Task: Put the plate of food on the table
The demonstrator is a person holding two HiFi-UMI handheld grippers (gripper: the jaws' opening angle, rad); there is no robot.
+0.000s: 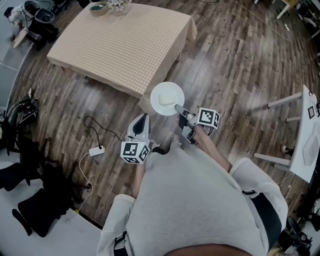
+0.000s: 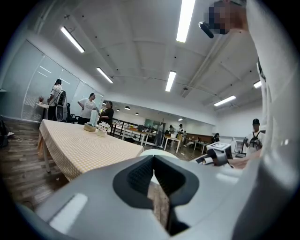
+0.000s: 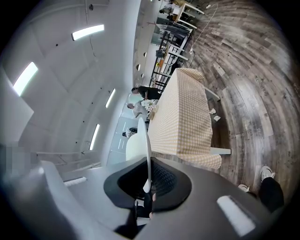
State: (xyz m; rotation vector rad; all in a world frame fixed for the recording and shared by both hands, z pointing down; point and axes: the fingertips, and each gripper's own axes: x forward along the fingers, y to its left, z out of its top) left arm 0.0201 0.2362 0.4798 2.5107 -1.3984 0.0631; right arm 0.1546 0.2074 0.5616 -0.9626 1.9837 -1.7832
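up front, by the near corner of the table [image 1: 120,45], hangs the plate [image 1: 167,98], off the floor, gripped at its near rim by my right claw [image 1: 179,109]. jaws nearly together, pads pinching the thin white rim. in the right gripper view the plate stands edge-on, straight out from the jaws. food on it: a pale patch, can't tell what.

left claw [image 1: 142,120] sits lower & to the left, near the plate but not touching it. jaws a slit apart w/ only floor showing thru, nothing held.

key relation: tabletop lies ahead & left of the plate, its long side running away from me twd the far end w/ a bowl [image 1: 99,8] and flowers [image 1: 118,5]. plate points from the claw twd that corner, so i reckon the move is fwd and a bit left, level, then down onto the cloth well inside the edge. right arm's job, left is spare. risk imo: one-sided rim grip, plate could tip.

writing: none legible, only b/w square markers on the cubes [image 1: 208,118].
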